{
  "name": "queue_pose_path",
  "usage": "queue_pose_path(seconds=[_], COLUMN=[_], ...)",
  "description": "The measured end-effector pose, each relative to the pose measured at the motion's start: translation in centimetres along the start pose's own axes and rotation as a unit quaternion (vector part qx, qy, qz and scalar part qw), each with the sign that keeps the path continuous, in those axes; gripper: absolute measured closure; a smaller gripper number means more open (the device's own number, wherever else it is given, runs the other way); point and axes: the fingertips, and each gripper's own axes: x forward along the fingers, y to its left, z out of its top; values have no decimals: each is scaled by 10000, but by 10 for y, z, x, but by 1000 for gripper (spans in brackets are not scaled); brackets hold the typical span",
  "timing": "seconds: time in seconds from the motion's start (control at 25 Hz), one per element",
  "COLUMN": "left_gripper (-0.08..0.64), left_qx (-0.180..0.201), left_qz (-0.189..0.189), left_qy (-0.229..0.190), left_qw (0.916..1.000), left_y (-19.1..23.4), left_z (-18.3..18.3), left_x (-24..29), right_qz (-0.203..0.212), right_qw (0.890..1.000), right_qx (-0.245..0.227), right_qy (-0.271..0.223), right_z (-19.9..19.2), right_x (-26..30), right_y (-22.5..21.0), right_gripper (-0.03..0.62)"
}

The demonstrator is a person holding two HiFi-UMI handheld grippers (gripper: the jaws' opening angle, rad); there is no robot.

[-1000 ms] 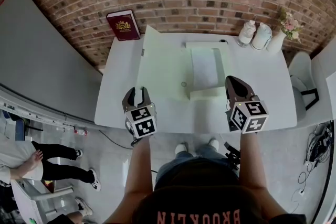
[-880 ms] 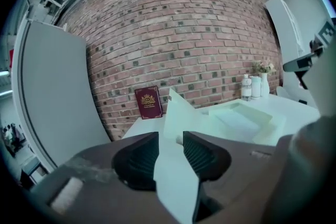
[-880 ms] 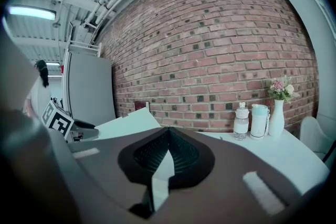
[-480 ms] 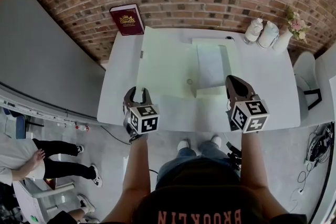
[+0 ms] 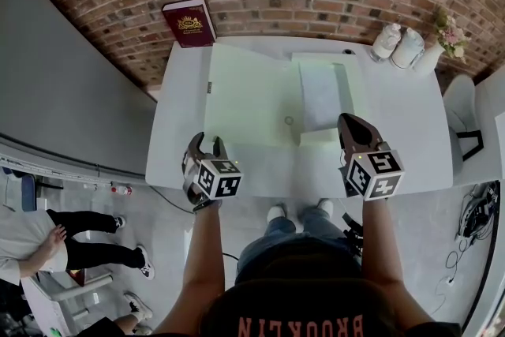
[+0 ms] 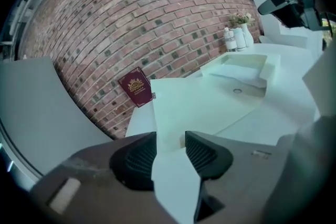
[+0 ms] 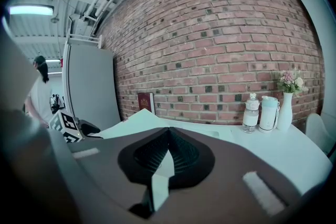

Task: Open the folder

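The pale green folder (image 5: 245, 95) lies open on the white table (image 5: 394, 138), its cover spread flat to the left and its pocket side (image 5: 323, 95) to the right. My left gripper (image 5: 203, 146) is at the cover's near left corner. Its jaws have just been opening. In the left gripper view (image 6: 170, 139) that corner shows in the gap between them, and the pads (image 6: 205, 152) do not press on it. My right gripper (image 5: 353, 126) hovers by the folder's near right corner, jaws shut on nothing (image 7: 168, 131).
A dark red book (image 5: 189, 22) leans on the brick wall behind the table's far left corner. Two bottles (image 5: 387, 39) and a vase of flowers (image 5: 442, 43) stand at the far right. A chair (image 5: 461, 110) is to the right, and a person (image 5: 47, 245) stands on the floor at left.
The cover, raised on edge a second ago, has swung down flat to the left. My left gripper sank toward the near table edge and its jaws widened. The right gripper barely shifted.
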Motion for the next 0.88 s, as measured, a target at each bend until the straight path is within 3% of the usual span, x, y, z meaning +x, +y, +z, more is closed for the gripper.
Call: queue_pose_path(seconds=[0.52,0.88], left_gripper=[410,445], left_qx=[-110,-539], left_qz=[-836,-1400], left_qy=[513,783], left_qw=[9951,9856], left_y=[-14,-22], left_z=[-38,-51], left_x=[39,61], right_qz=[-7,22], right_qw=[9995,9984], right_qx=[-67,-56], right_qy=[306,558], right_z=[-14,-28], right_x=[23,40], right_y=[12,19], right_gripper=[594,594])
